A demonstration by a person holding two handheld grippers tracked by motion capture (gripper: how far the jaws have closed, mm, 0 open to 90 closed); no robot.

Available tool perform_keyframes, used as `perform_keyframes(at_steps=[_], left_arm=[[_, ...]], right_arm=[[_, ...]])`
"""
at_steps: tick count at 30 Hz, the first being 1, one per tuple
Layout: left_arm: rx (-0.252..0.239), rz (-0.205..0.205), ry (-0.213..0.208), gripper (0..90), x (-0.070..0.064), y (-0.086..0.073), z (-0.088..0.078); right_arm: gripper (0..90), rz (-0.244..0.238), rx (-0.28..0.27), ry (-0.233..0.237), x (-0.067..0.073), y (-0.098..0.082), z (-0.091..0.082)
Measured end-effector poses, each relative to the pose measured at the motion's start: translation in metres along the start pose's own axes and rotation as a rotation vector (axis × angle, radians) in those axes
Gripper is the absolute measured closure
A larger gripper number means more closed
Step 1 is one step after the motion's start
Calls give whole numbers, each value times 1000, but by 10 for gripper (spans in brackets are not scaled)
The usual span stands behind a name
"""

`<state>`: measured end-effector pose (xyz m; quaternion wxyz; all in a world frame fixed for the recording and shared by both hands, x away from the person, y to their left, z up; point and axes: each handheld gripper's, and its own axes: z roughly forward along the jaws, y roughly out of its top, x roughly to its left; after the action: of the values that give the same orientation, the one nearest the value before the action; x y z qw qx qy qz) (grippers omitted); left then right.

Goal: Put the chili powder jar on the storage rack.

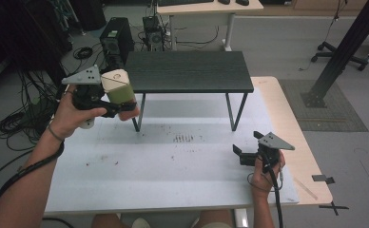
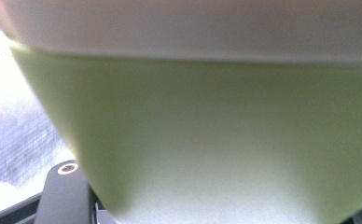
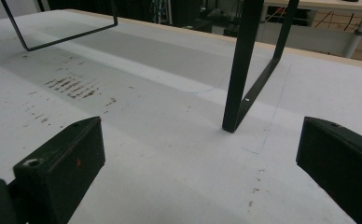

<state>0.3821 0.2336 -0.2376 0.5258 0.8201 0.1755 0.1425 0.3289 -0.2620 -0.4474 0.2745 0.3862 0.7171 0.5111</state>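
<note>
Green and cream, the cup (image 1: 118,89) sits between the jaws of my left gripper (image 1: 121,107), which are closed on its green lower part. I hold it in the air beyond the far left corner of the tabletop (image 1: 173,166), just beside the left end of the black shelf (image 1: 188,71) and about level with the shelf's top. The cup stands almost upright, a little tilted, with its cream upper band and top above the jaws. In the left gripper view the green wall (image 2: 207,140) of the cup is pressed very close to the camera and the cream band (image 2: 193,23) is over it; the contact of the pads I cannot see there.

My right gripper (image 1: 239,156) rests low near the right edge of the tabletop, pointing to the left, and its jaws stand wide apart with nothing between them. In the right gripper view, one black leg (image 3: 240,70) of the shelf stands ahead of these jaws on the white surface.

For moving there is much room: the top of the shelf is bare, and the white tabletop from the near edge to the shelf legs carries only small brown marks (image 1: 183,138) near the middle. The left front leg (image 1: 139,114) of the shelf is just beside the cup, below and to its right.
</note>
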Motion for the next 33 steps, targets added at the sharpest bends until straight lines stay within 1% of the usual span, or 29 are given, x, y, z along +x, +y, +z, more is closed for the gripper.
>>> perform_keyframes(at_steps=[1,6,11,13,19,25,31,33], left_arm=[[-2,3,-8,300,0,4,2],[-17,19,-24,300,1,23,10],[-18,35,-36,300,2,39,19],[-17,41,-34,300,2,45,23],[-37,44,-38,300,7,61,32],[-28,62,-38,300,13,78,41],[-44,50,-47,300,22,89,52],[-38,49,-42,300,25,92,56]], right_arm=[[11,0,0,0,0,0,0],[11,-4,1,1,0,0,0],[11,-1,0,-1,0,0,0],[11,-3,-1,-3,0,0,0],[11,-1,0,-2,0,0,0],[11,-1,-1,-3,0,0,0],[11,9,-7,-11,-1,-1,-2],[11,10,-9,-13,-1,-1,-2]])
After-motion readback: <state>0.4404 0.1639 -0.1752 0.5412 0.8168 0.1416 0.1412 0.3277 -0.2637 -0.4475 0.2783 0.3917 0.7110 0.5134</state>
